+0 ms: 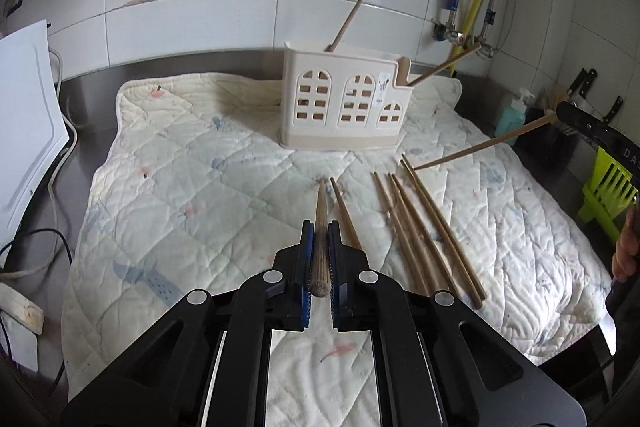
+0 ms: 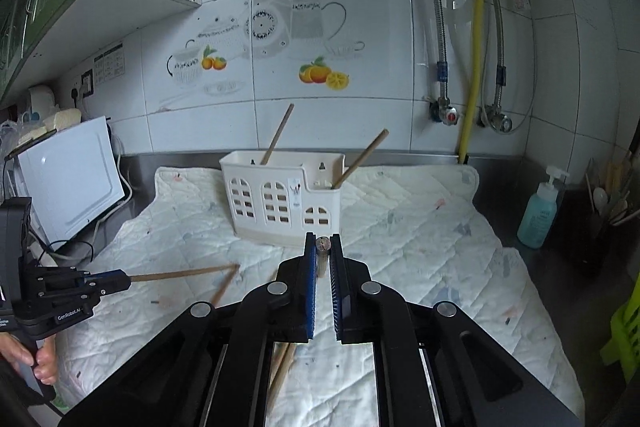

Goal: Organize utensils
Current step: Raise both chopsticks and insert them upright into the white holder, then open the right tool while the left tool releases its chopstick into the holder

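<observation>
A cream utensil holder (image 1: pixel 344 103) with arched cut-outs stands at the back of a quilted mat (image 1: pixel 180 187); two wooden chopsticks lean in it. My left gripper (image 1: pixel 320 231) is shut on a chopstick (image 1: pixel 321 203) lying along its fingers, tip on the mat. Several loose chopsticks (image 1: pixel 424 227) lie on the mat to its right. My right gripper (image 2: pixel 323 241) is shut on another chopstick (image 2: pixel 322 245), seen end-on, held above the mat in front of the holder (image 2: pixel 282 193). That chopstick shows slanting down at the right of the left wrist view (image 1: pixel 480 147).
A white appliance (image 2: pixel 72 179) with cables stands left of the mat. A blue soap bottle (image 2: pixel 540 211), a dark utensil pot and a green rack (image 2: pixel 624 327) are on the right. Pipes and a yellow hose (image 2: pixel 476 47) run down the tiled wall.
</observation>
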Motion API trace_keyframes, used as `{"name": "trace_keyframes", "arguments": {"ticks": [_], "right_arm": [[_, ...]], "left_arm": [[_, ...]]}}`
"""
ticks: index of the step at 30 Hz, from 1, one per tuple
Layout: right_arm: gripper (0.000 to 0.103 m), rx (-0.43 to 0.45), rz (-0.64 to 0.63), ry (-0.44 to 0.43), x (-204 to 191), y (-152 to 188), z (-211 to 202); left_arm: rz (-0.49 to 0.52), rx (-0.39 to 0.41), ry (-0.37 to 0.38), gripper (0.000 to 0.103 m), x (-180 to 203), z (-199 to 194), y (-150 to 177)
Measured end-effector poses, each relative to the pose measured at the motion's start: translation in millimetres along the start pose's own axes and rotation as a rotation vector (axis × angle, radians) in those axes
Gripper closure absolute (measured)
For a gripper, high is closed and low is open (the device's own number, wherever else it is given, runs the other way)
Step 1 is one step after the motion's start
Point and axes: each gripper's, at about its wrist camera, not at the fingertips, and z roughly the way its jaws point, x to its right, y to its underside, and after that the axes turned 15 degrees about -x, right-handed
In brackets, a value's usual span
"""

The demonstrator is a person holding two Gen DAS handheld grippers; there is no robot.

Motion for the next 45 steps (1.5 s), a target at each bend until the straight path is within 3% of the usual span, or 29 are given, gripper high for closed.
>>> {"name": "trace_keyframes", "arguments": {"ticks": [5, 17, 28, 33, 39, 45], "right_arm": [[0.096, 0.021, -0.012, -0.028, 3, -30, -1], [0.096, 0.097, -0.077, -0.002, 4, -102, -21], [0.096, -0.082, -0.131, -0.040, 0, -150, 29], [0.096, -0.157, -0.133, -0.053, 0, -159, 55], [0.096, -0.220, -0.125, -0.063, 2, -163, 81], [0.096, -0.246, -0.114, -0.067, 4, -165, 96]], "left_arm": [[0.023, 0.019, -0.002, 0.098, -1, -5, -25], [0.069, 0.076, 0.034, 0.098, 2, -28, -97], [0.126, 0.287, 0.004, 0.098, 22, -84, -188], [0.122, 0.345, -0.016, 0.098, 26, -84, -231], [0.088, 0.294, -0.047, 0.098, 21, -49, -266], [0.052, 0.226, -0.057, 0.098, 12, -11, -274]]}}
